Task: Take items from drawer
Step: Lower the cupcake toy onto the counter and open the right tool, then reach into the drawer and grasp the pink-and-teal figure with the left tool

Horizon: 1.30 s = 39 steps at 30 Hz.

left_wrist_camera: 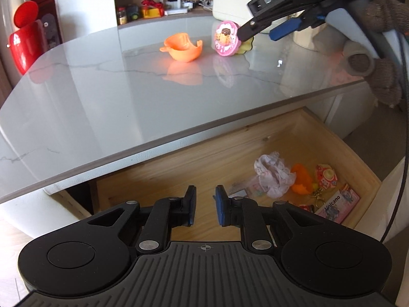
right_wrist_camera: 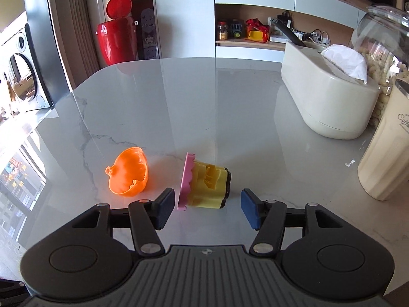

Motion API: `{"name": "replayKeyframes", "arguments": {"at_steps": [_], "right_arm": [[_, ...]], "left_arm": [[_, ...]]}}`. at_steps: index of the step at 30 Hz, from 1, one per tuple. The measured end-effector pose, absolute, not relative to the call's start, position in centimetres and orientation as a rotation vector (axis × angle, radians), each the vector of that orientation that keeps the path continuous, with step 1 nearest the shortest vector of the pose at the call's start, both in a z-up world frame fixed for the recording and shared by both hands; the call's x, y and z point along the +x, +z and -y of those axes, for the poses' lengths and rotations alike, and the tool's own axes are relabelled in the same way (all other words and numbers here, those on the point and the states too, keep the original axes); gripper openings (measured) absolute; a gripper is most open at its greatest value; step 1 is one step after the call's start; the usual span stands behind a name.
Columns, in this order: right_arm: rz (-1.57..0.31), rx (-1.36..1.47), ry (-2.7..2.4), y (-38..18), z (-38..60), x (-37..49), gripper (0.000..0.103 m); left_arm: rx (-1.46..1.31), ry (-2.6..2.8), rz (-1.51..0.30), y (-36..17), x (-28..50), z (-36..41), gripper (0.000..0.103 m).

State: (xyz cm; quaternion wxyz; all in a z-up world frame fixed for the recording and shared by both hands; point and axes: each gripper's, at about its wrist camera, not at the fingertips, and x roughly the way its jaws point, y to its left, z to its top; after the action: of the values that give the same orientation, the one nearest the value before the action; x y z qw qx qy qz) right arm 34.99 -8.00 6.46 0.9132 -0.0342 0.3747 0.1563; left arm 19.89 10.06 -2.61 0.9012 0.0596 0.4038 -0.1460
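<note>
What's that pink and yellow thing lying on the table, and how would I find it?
Start at the grey marble table, then go to its near side, just ahead of the right hand-held gripper. The toy cupcake lies tipped on its side between the open jaws, untouched. Unlike the plain orange shell beside it, it has a scalloped pink top and yellow body.

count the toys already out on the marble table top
2: an orange plastic half shell toward the left, open side up, and a yellow toy cupcake with pink frilled top lying on its side between the right gripper's open pads.
</note>
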Motion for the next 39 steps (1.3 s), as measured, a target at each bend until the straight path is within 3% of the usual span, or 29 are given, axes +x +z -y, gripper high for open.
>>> {"name": "replayKeyframes", "arguments": {"at_steps": [9, 16, 24, 28, 34, 38, 39], "right_arm": [[-0.760, -0.143, 0.448, 6.4, 14.4, 26.6, 0.085], [-0.840, -0.263, 0.408, 0.6, 18.0, 24.5, 0.086], [-0.894, -0.179, 0.403, 0.3, 19.7, 25.9, 0.089], [-0.927, -0.133, 0.396, 0.2, 20.4, 26.6, 0.089], [-0.948, -0.076, 0.402, 0.3, 21.5, 26.7, 0.089], [-0.968, -0.050, 0.405, 0.2, 22.0, 26.9, 0.090], [-0.973, -0.041, 0.406, 0.2, 22.1, 27.0, 0.090]], "left_arm": [[0.105, -0.381, -0.826, -2.5, 20.4, -10.3, 0.018], [0.328, -0.573, -0.858, -3.1, 20.4, -7.0, 0.018], [0.814, -0.964, -0.888, -4.0, 19.9, 1.0, 0.023], [1.028, -1.113, -0.908, -5.7, 19.5, 4.3, 0.018], [1.099, -1.217, -1.053, -7.8, 20.9, 6.0, 0.016], [1.087, -1.243, -1.101, -9.0, 21.6, 6.5, 0.021], [1.070, -1.249, -1.110, -9.2, 22.0, 6.6, 0.028]]}}
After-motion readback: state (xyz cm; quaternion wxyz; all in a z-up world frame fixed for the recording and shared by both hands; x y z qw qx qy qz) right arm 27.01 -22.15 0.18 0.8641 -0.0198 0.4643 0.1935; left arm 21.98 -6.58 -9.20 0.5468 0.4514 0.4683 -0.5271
